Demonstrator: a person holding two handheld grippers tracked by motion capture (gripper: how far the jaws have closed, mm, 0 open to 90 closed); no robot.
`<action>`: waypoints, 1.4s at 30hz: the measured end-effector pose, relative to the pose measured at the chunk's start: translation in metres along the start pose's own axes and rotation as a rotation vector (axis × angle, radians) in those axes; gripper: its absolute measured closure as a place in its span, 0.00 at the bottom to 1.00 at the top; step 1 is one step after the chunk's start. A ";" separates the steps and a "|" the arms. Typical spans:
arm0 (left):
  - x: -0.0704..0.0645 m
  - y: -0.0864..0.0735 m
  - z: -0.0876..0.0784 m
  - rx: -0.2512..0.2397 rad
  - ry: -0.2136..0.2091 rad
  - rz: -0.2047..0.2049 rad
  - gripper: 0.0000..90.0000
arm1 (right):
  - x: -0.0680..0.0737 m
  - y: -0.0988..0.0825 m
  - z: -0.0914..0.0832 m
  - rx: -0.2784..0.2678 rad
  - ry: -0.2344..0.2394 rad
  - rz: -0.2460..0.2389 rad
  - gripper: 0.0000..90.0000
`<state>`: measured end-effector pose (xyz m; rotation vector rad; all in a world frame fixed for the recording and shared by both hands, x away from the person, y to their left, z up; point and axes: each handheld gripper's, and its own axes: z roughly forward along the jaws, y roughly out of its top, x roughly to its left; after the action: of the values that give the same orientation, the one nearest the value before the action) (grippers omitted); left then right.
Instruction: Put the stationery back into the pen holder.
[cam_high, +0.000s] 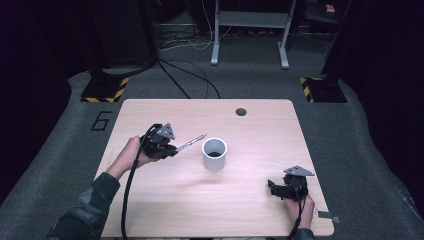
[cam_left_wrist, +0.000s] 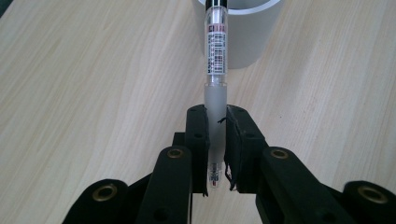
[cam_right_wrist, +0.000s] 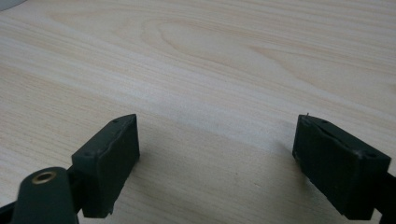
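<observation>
We see a pale wooden worktop (cam_high: 250, 200) with rounded corners, standing on grey carpet. Near its middle stands a white cylindrical cup (cam_high: 214, 154), open at the top, well away from every edge. A small dark round hole (cam_high: 241, 111) sits near the far edge. Most of the surface around the cup lies bare: a wide stretch toward the far edge, another along the near edge between the two hands, and a strip on the right side.

The left hand-held gripper (cam_high: 172, 148) is over the left half of the worktop, just beside the cup. In the left gripper view we find its jaws drawn narrow and clamped on a clear-barrelled pen (cam_left_wrist: 215, 70) with a printed barcode label and a black end. The pads press on the frosted lower part of the barrel. The pen sticks out ahead of the jaws toward the cup (cam_left_wrist: 243, 32); in the high view its far end (cam_high: 191, 143) lies close to the cup's rim, and we cannot tell whether they touch.

The right hand-held gripper (cam_high: 274, 187) sits low near the right front corner, well apart from the cup. In the right gripper view its jaws stand wide apart over bare wood, holding nothing (cam_right_wrist: 217, 154).
</observation>
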<state>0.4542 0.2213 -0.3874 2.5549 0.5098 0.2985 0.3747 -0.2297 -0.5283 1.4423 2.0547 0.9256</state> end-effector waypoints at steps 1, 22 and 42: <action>0.001 0.002 0.001 0.006 -0.012 0.004 0.89 | 0.000 0.000 0.000 0.000 0.000 0.000 0.16; 0.001 0.028 0.024 0.062 -0.050 0.036 0.88 | 0.000 0.000 0.000 0.000 0.000 0.000 0.16; 0.001 0.042 0.028 0.063 -0.078 0.041 0.89 | 0.000 0.000 0.000 0.000 0.000 -0.001 0.16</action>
<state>0.4764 0.1762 -0.3892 2.6290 0.4452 0.1987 0.3747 -0.2297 -0.5283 1.4415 2.0549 0.9248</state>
